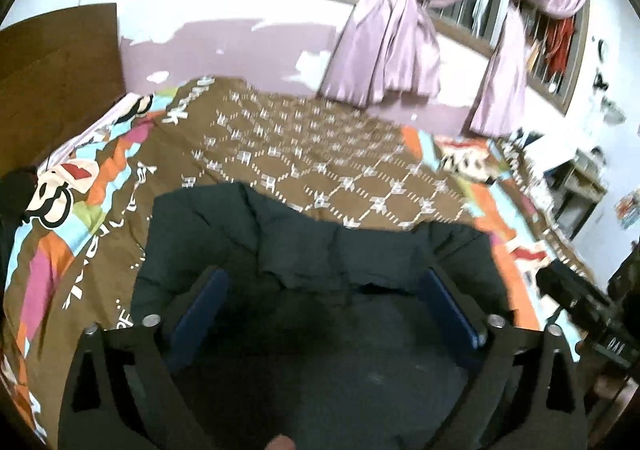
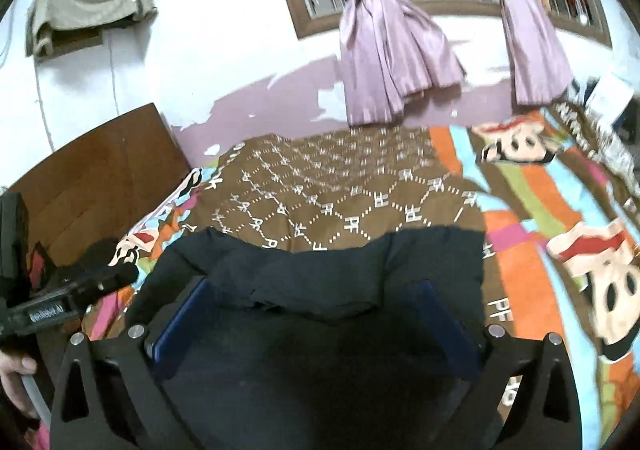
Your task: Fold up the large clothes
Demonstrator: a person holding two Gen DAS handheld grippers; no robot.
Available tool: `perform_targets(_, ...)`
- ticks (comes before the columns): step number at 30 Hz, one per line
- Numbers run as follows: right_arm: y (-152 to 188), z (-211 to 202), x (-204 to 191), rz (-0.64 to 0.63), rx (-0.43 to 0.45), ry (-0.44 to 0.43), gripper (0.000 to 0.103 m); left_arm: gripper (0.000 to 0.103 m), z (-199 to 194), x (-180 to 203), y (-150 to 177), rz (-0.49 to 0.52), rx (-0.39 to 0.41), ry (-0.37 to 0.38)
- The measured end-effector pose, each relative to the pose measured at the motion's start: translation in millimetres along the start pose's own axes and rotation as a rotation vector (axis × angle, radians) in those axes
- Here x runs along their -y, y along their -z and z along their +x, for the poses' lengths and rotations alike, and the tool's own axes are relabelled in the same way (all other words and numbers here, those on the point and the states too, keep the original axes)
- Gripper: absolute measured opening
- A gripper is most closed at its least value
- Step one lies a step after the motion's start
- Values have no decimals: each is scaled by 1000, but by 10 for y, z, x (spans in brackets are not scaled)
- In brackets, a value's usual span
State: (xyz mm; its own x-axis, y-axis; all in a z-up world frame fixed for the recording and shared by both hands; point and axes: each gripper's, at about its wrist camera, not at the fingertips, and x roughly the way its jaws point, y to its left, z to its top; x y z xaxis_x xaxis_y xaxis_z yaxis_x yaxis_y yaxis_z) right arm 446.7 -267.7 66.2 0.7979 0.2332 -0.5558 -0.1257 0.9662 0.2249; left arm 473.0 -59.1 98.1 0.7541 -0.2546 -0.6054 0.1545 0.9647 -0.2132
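A dark, navy-black garment (image 1: 320, 242) lies folded and bunched on the brown patterned bedspread (image 1: 320, 154); its far edge forms a wavy line across the bed. My left gripper (image 1: 324, 298) hangs above it, open, its blue pads (image 1: 200, 306) spread wide with only the cloth below showing between them. In the right wrist view the same garment (image 2: 328, 270) fills the lower middle. My right gripper (image 2: 312, 314) is open over it, and its blue pads (image 2: 180, 314) are far apart and press on nothing. The left gripper's body (image 2: 60, 302) shows at the left edge, held by a hand (image 2: 16, 370).
A wooden headboard (image 2: 100, 178) stands at the left end of the bed. Knotted purple curtains (image 2: 392, 50) hang before a barred window on the far wall. Cartoon-printed coloured borders (image 2: 560, 230) frame the bedspread. A cluttered shelf (image 1: 580, 194) stands at the right.
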Motion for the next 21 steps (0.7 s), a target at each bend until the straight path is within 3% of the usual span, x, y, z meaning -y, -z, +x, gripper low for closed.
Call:
perform_targets(11, -42, -1262, -391, -50, 118, 43, 103, 101, -1276, 179, 83, 12, 142, 50)
perform_targets(17, 181, -1814, -612, -114, 131, 31, 103, 101, -1878, 342, 366, 96, 181, 93)
perform_targets(21, 393, -2095, -721, -157, 127, 40, 103, 101, -2132, 369, 587, 132, 187, 82)
